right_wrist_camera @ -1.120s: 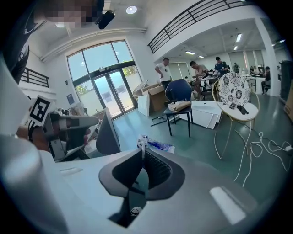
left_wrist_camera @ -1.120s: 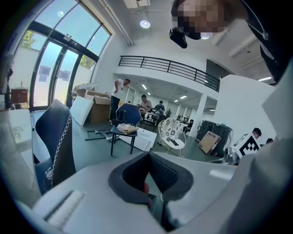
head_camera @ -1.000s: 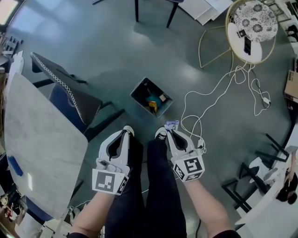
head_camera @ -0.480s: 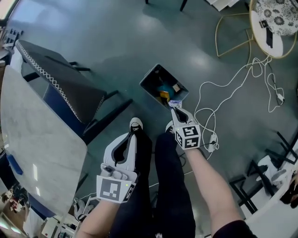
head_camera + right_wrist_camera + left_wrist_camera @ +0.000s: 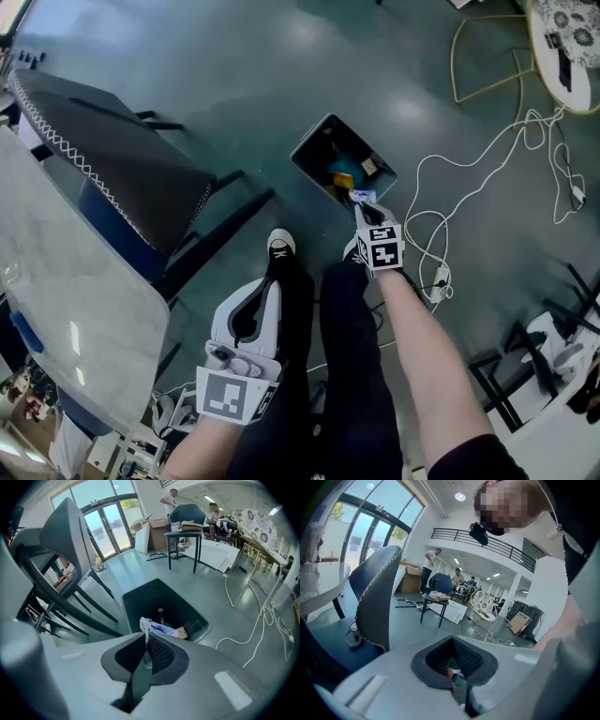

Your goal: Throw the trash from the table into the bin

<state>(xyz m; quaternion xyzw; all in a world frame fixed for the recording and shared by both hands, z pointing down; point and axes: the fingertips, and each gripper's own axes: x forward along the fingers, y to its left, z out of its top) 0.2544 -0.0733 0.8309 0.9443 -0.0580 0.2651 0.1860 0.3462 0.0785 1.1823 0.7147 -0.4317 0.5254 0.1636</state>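
A dark square bin (image 5: pixel 342 168) stands on the floor ahead of my feet, with an orange item and other trash inside; it also fills the middle of the right gripper view (image 5: pixel 161 609). My right gripper (image 5: pixel 362 202) reaches out to the bin's near rim, shut on a white and purple wrapper (image 5: pixel 157 627) that sticks out over the bin's opening. My left gripper (image 5: pixel 268 289) hangs low beside my left leg, jaws together with nothing between them. The marble table (image 5: pixel 66 319) lies at my left.
A dark chair (image 5: pixel 122 173) stands between the table and the bin. White cables (image 5: pixel 487 159) snake over the floor right of the bin, toward a round patterned stool (image 5: pixel 567 42). People and a desk show far off in the gripper views.
I have stepped closer to the bin. My right gripper stretched forward with the wrapper until it reached the bin's rim; the left gripper dropped back toward my body.
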